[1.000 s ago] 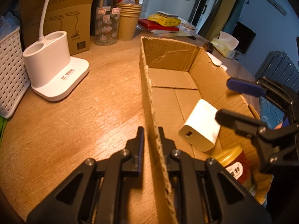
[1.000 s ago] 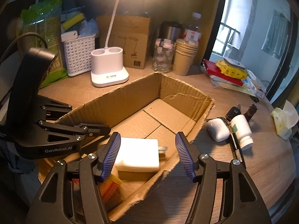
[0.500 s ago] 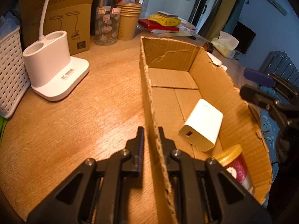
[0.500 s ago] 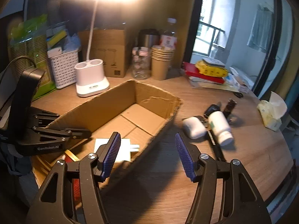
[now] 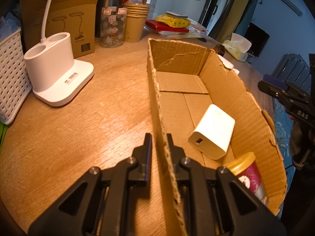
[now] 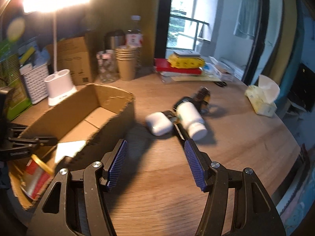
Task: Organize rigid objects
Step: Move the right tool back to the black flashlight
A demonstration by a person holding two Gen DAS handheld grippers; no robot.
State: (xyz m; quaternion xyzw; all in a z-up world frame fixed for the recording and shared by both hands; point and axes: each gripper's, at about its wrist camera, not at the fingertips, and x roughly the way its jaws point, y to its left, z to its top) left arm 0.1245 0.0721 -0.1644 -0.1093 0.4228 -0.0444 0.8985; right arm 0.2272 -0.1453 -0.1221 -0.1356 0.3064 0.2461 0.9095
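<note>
The left gripper point(image 5: 159, 145) is pinched narrow on the near long wall of the cardboard box point(image 5: 232, 90), one finger outside and one inside, with the torn edge running up between them. Inside the box lie a white charger block point(image 5: 213, 131), tilted against the floor of the box, and a jar with a gold lid point(image 5: 247, 169) on its side in the near corner.

The right gripper point(image 6: 155, 165) hangs above the bare wooden surface point(image 6: 246, 137) just outside the box, its blue-ribbed fingers point(image 6: 118, 163) spread wide and holding nothing. Ahead of it, on the surface, a small cluster waits — a white earbud case point(image 6: 158, 123), a white pill bottle point(image 6: 192, 119) lying on its side just beside the case, and some small dark items behind them that are too blurred to name.

Further back stand a white lamp base point(image 5: 53, 74), a white basket point(image 5: 10, 74), a stack of paper cups point(image 5: 135, 22) and a tissue pack point(image 6: 262, 98).
</note>
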